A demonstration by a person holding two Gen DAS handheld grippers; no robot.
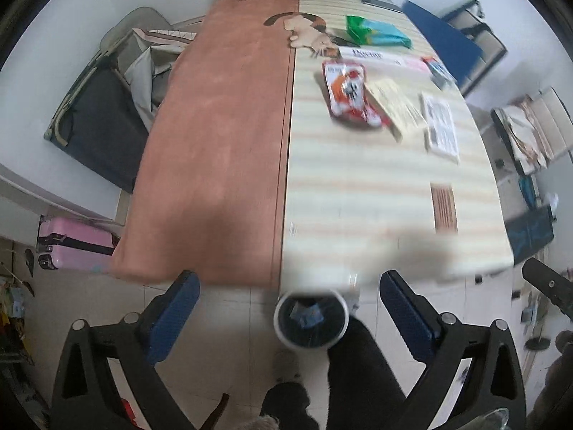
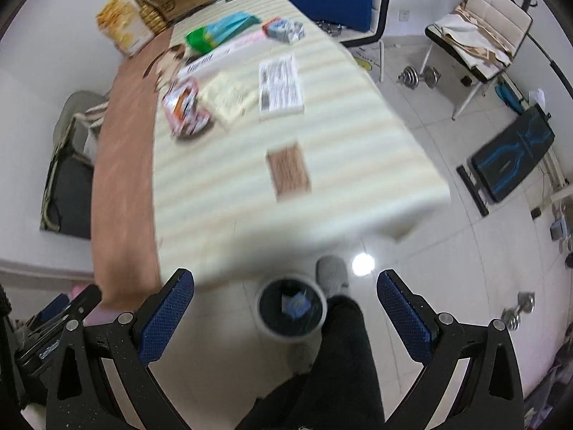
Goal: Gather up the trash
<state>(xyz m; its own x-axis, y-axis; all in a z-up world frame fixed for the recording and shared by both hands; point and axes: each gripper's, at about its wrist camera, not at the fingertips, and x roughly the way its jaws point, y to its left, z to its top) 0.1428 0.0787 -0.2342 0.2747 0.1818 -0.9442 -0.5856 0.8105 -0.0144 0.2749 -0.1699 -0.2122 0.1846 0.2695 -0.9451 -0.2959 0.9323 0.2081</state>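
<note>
Below the table edge, bottom centre of both views, stands the bin, round, white-rimmed, dark-lined, with one bluish scrap already lying in it. A dark trouser leg sits just beside it on the right.

Left gripper: jaws spread wide, nothing between the blue pads. Right gripper: also spread, empty. Both point steeply down over the bin and near table edge. Frames are motion-blurred.

Trash left on the table, all on the pale striped half, upper right of the left view: red snack wrapper, a beige packet touching its right side, a white printed leaflet beside that, a green-and-blue bag farther back, a long white box, a small colourful carton at the far right edge. A brown card lies alone, nearest the bin.

Judgement: a drop looks done; the step in hand is reaching for the next piece. The brown card is closest, but flat, so likely hard to pinch; sliding it to the table edge may help. The red wrapper is puffier, so an easier grasp. Keep jaws wide on approach, come in low, and avoid catching the overlapping beige packet with it.
</note>
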